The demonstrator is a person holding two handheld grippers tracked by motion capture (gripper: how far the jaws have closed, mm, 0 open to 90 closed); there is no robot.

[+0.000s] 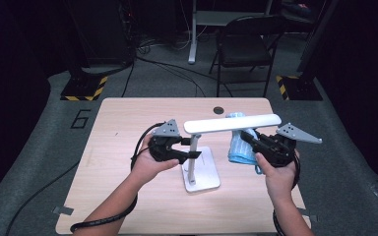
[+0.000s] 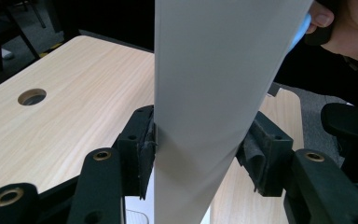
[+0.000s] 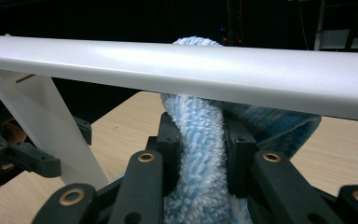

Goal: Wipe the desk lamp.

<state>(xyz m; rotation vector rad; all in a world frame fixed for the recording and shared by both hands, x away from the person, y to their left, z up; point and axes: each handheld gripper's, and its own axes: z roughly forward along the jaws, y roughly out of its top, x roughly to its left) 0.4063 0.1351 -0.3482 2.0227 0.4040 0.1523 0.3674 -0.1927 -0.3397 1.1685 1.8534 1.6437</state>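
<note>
White desk lamp (image 1: pixel 200 155) with a flat square base, slim upright stem and long flat light bar stands mid-table on the pale wood-grain table (image 1: pixel 128 123). Left tool (image 1: pixel 189 147) is clamped on the lamp stem, pads pressing either side of the white stem (image 2: pixel 200 140) in the left gripper view. Looks like a steadying hold, so the lamp doesn't tip or slide while the other hand works.

Right tool (image 1: pixel 246 137) is clenched on a fluffy light-blue microfibre cloth (image 3: pixel 200 158). The cloth is bunched between the pads and pushed up under and behind the light bar (image 3: pixel 191 70), its top peeking over the bar's far edge. In the high view the cloth (image 1: pixel 238 147) hangs just right of the stem, below the bar's right half. Judging by that, it's a wipe-down of the bar, with the cloth held high so it meets the underside and back edge.

Hard to tell:
- Whether the cloth actually touches the bar. It looks pressed against it in the right gripper view, but the contact line is hidden behind the bar.
- How much cloth trails below the right tool; it's cut off at the frame bottom.
- Lamp base and bar are out of frame in the left gripper view, where the stem blocks most of the scene.
- Far background is dark; a folding chair (image 1: pixel 243 46) and floor cables are barely readable.
</note>
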